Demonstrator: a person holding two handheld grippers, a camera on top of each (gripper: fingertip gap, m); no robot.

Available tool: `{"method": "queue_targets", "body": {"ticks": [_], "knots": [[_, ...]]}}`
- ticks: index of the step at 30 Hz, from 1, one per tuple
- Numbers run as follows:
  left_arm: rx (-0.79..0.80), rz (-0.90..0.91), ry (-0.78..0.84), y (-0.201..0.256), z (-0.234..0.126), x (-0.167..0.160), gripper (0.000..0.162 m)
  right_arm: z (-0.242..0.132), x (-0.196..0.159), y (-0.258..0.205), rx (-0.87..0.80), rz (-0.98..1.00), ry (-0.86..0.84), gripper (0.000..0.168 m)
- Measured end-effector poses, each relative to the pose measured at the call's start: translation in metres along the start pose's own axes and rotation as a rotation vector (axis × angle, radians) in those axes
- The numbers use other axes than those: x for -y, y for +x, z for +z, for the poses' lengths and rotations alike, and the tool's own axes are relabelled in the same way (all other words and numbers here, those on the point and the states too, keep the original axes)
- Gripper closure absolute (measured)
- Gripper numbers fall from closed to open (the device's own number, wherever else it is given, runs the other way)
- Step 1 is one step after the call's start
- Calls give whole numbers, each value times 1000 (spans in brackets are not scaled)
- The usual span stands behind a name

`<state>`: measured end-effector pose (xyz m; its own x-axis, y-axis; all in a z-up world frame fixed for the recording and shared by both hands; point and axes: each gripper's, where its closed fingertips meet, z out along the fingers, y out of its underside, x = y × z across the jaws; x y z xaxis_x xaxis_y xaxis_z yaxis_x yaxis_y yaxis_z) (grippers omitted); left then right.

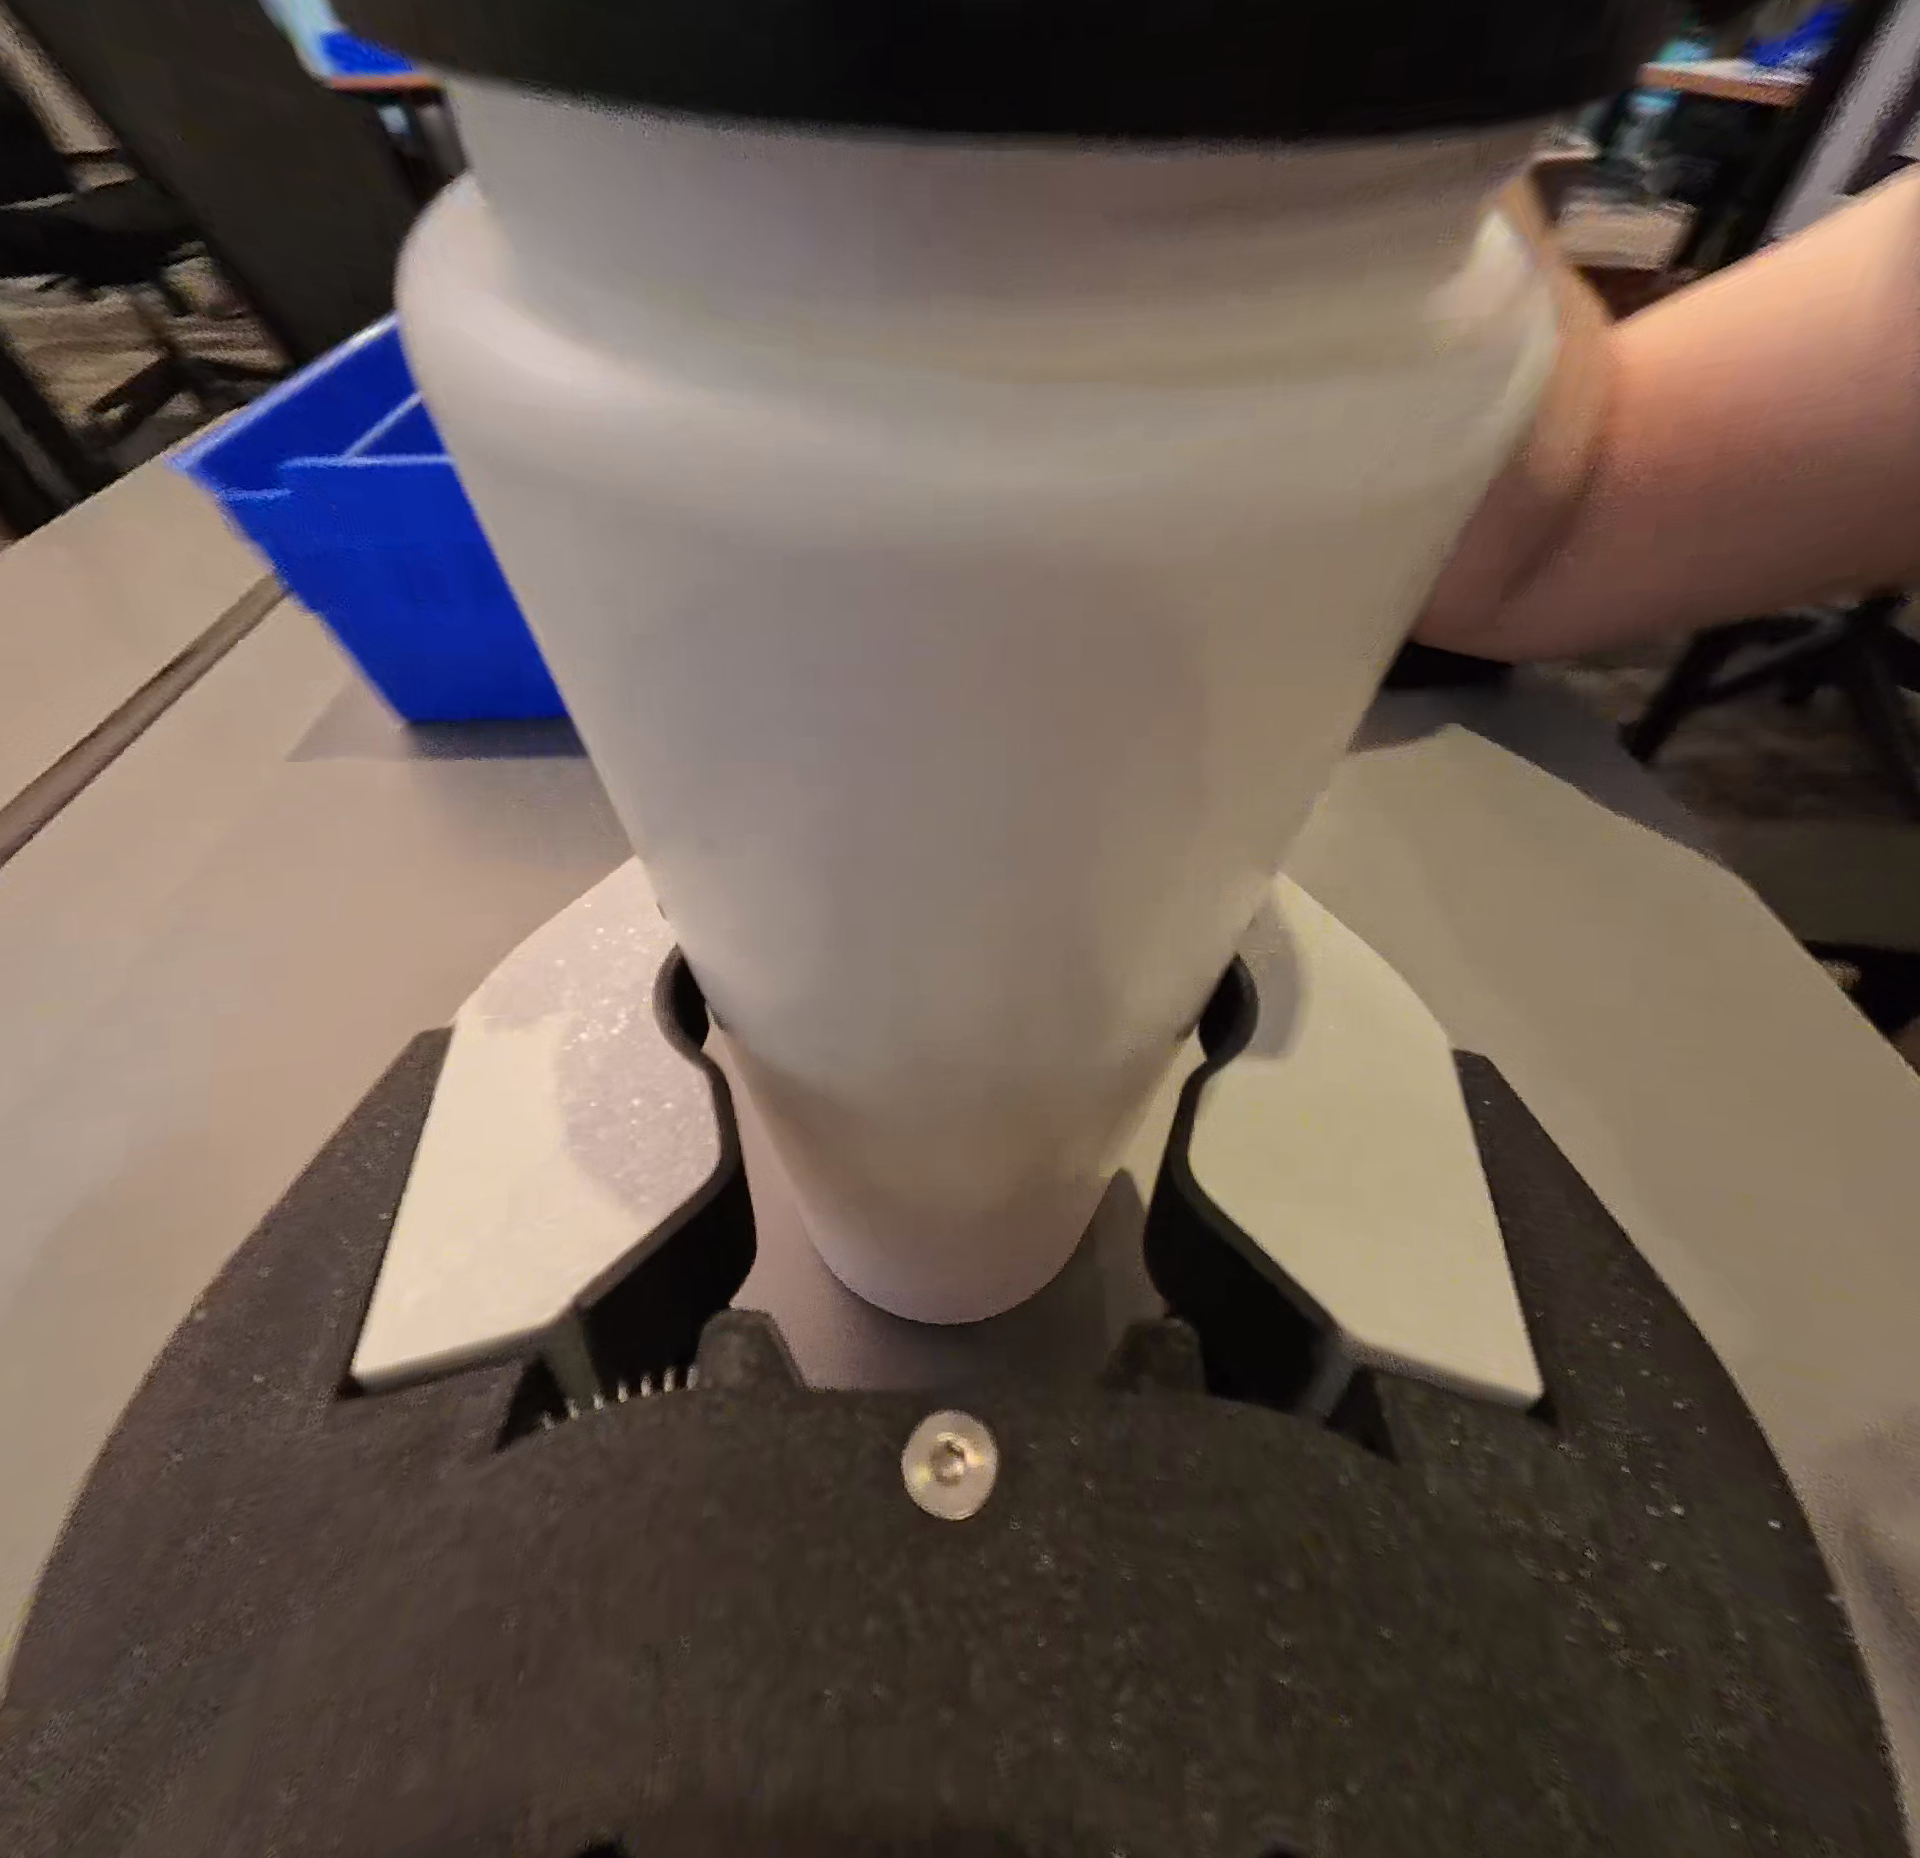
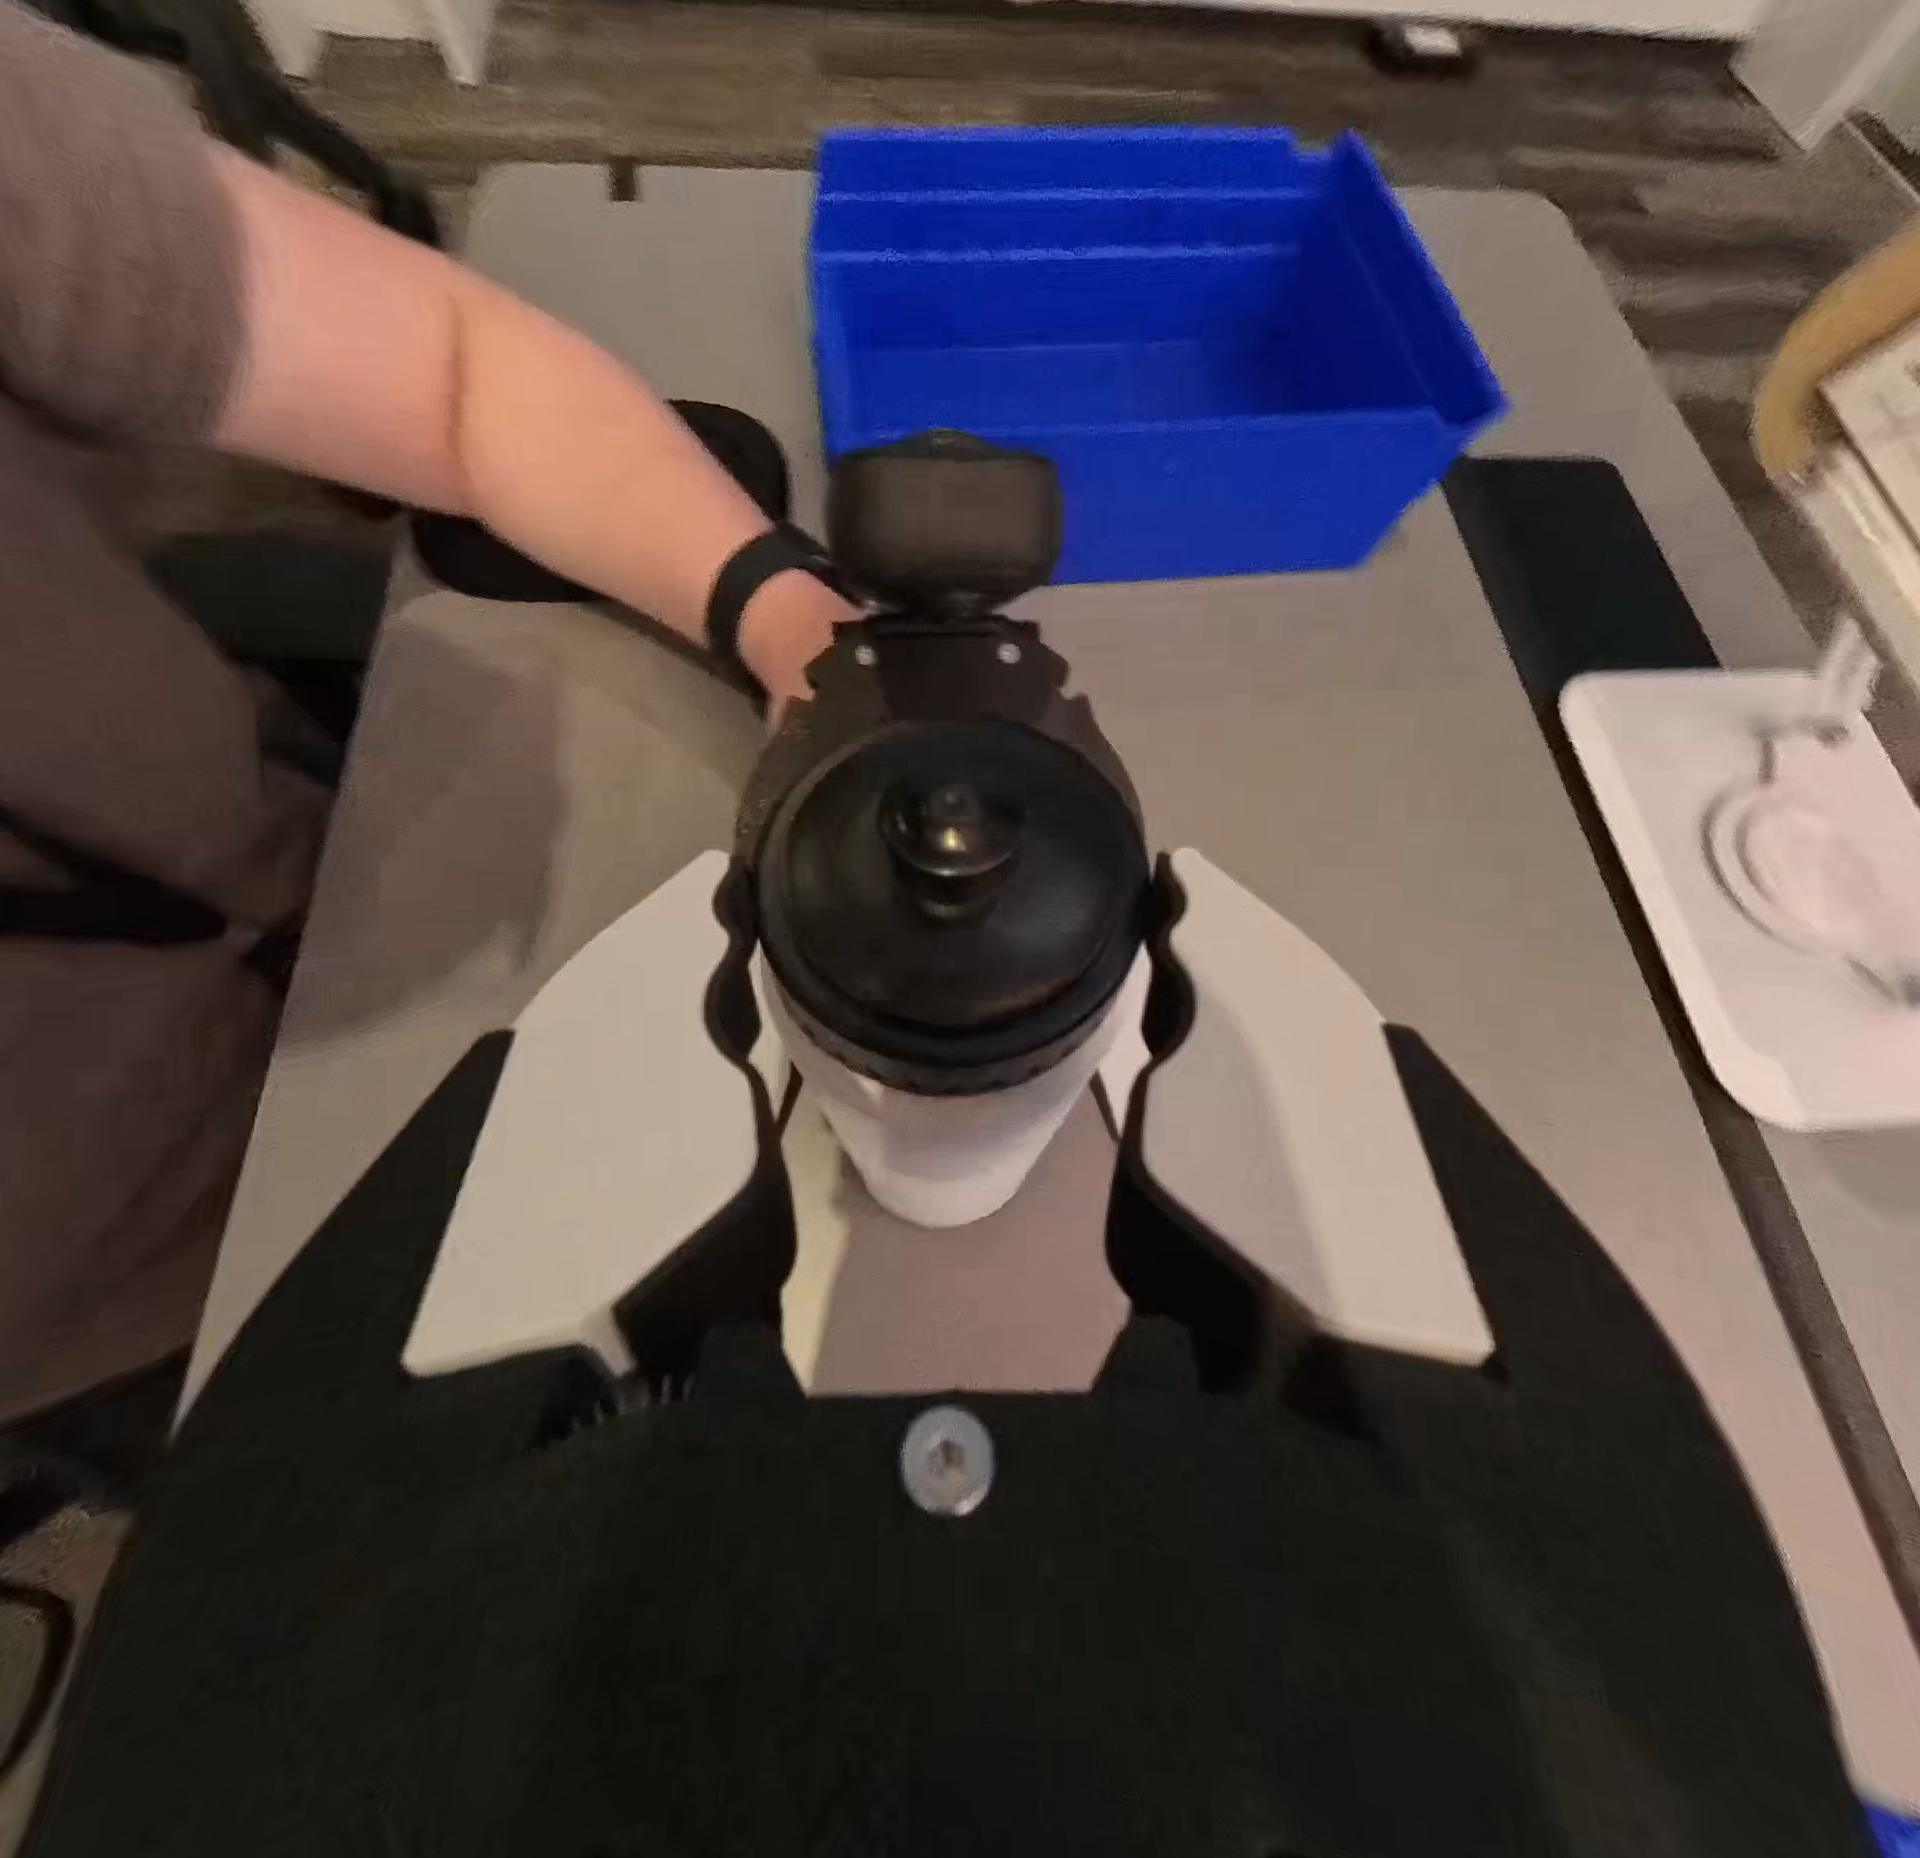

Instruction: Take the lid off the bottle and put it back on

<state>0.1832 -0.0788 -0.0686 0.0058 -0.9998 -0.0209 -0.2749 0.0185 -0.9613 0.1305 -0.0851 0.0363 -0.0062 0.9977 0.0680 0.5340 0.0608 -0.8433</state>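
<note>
A white bottle [image 1: 956,561] with a black lid [image 1: 987,32] stands upright on the grey table [image 1: 208,925]. My left gripper [image 1: 956,1008] is shut on the bottle's lower body, with both fingers pressed against its sides. In the right wrist view I look down on the lid [image 2: 862,935], which sits on the bottle [image 2: 935,1143] and has a knob at its centre. My right gripper [image 2: 945,935] is closed around the lid's rim, one finger on each side. The left gripper's body [image 2: 935,665] shows just behind the bottle.
A blue bin [image 2: 1143,354] stands on the table beyond the bottle and also shows in the left wrist view [image 1: 384,561]. A white tray [image 2: 1662,873] with a clear item lies at the right. A person's forearm [image 2: 468,406] reaches in from the left.
</note>
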Motion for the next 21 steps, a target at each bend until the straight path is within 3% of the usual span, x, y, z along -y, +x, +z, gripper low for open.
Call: {"method": "queue_targets", "body": {"ticks": [3,6,8,11,17,21], "knots": [[-113,54,4,26,5,2,67,-5,3,-25,199,-72,88,94],[-157,80,15,37,6,3,67,-5,5,-32,276,-47,127,96],[-118,64,11,30,6,3,67,-2,6,-22,212,-7,113,94],[-20,15,15,9,4,2,67,0,15,4,-19,25,98,81],[101,-44,24,-14,0,1,67,10,15,18,-304,89,-34,79],[77,-17,10,-8,1,1,67,16,8,11,-280,61,-101,91]]}}
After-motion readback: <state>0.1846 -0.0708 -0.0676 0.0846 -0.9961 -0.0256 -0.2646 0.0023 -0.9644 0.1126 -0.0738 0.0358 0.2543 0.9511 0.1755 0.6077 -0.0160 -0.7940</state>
